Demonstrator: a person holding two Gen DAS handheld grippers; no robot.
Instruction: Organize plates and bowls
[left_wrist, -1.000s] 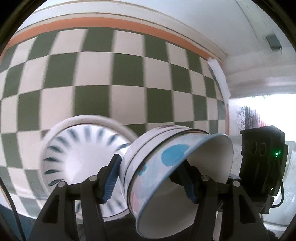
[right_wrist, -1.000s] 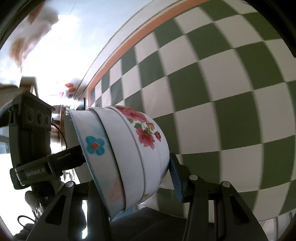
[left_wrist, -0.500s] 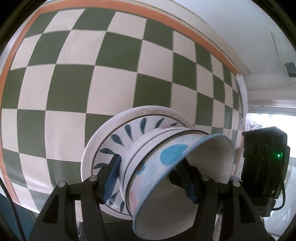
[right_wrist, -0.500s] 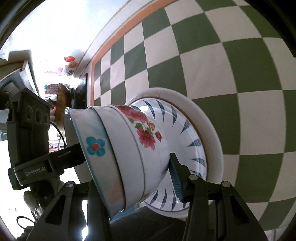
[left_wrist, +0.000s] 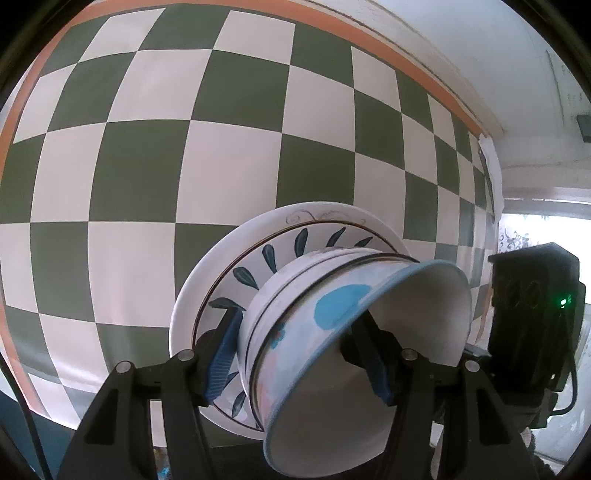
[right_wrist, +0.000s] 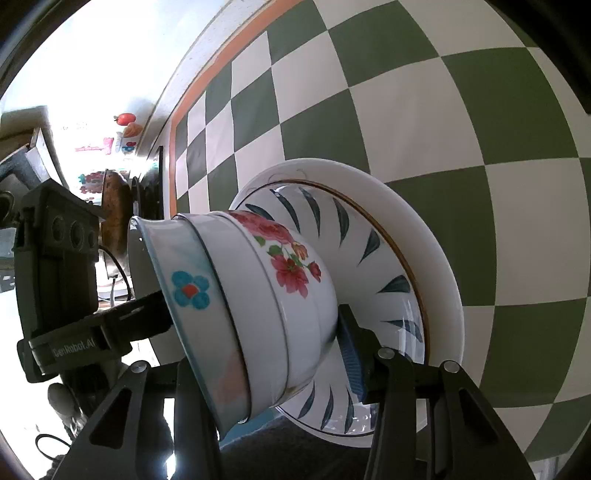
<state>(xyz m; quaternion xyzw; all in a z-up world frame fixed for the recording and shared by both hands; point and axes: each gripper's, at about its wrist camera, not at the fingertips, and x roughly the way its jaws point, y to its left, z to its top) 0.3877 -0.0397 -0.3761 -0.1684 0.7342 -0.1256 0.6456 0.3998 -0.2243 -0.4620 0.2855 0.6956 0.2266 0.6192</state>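
Checkered cloth (left_wrist: 147, 155); both tongs (left_wrist: 299, 354) (right_wrist: 258, 332) clamped around stacked bowls (right_wrist: 258, 295).

You can read one mark only: "GenRobot.AI", in pale letters on the black body of the left gripper (right_wrist: 122, 332), low at the left of the right wrist view. The coloured shapes on the far left wall are too blurred for you to read.

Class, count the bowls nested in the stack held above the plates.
3: a blue-flowered outer bowl, a plain white middle bowl, and a red-flowered bowl nearest the plates. More may hide inside.
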